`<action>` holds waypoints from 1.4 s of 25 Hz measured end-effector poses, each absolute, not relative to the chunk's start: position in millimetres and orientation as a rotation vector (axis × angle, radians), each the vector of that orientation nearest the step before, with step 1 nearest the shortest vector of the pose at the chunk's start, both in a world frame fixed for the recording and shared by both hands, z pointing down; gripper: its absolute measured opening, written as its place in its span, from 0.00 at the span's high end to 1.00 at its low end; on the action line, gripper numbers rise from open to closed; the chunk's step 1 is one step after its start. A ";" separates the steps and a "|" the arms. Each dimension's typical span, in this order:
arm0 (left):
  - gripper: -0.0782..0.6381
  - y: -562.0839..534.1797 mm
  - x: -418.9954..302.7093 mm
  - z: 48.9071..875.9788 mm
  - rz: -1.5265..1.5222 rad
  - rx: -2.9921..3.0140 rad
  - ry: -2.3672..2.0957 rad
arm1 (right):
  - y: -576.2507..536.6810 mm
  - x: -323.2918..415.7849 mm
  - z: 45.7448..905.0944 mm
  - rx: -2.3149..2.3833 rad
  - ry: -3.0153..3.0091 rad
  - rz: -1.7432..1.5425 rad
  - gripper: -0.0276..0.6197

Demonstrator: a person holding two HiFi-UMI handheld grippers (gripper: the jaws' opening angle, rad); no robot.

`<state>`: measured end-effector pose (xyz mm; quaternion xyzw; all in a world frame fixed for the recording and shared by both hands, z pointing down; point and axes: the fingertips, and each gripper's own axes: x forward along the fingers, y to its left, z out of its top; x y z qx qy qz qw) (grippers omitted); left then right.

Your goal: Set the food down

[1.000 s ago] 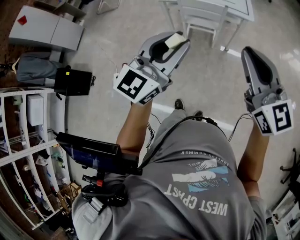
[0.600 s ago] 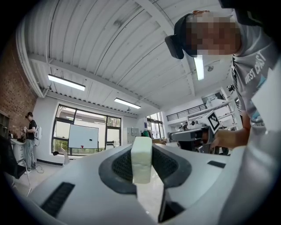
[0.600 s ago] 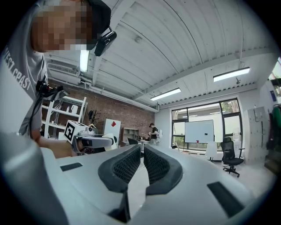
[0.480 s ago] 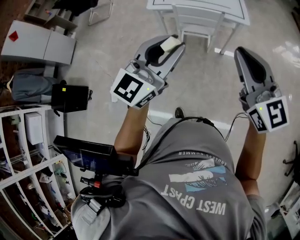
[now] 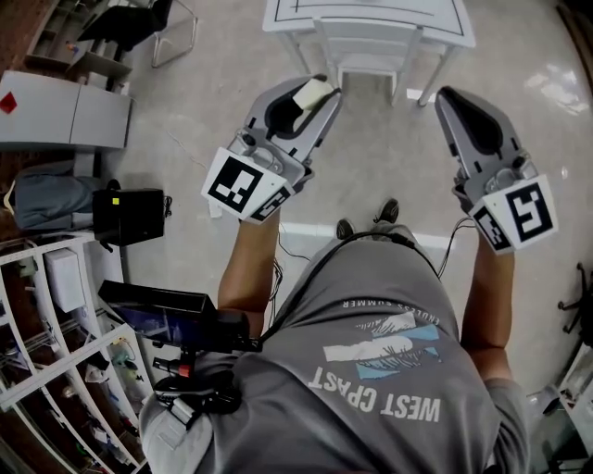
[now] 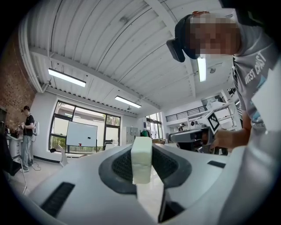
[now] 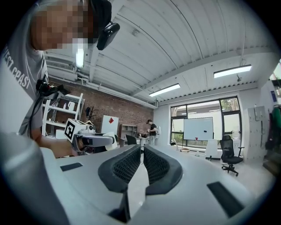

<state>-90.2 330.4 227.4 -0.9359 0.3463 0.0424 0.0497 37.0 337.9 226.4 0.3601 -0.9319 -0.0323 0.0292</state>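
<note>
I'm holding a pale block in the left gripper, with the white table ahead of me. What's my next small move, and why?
Probably carry the left gripper forward to the white table, with its jaws shut on the food block. In the head view it hangs over bare floor, short of the table, so nothing lies beneath to set it on.

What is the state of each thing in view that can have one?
Pale cream rectangular food block: clamped upright between the left gripper's pads, up in the air, not yet set down.
Left gripper: shut on the block.
Right gripper: shut, nothing between its jaws.
White table: standing upright on the floor ahead of both grippers.
</note>
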 end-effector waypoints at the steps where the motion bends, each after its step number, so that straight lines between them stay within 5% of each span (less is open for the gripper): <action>1: 0.75 325.9 -87.1 227.1 0.127 -2.852 1.060 | 333.1 39.6 226.2 1.106 -2.876 -0.096 0.94; 16: 0.75 250.3 -34.1 227.0 0.100 -2.807 1.154 | 249.7 82.5 229.3 0.973 -2.927 -0.080 0.94; 35: 0.75 156.0 -96.0 225.6 0.141 -2.873 0.981 | 163.4 17.0 221.9 1.149 -2.852 -0.126 0.94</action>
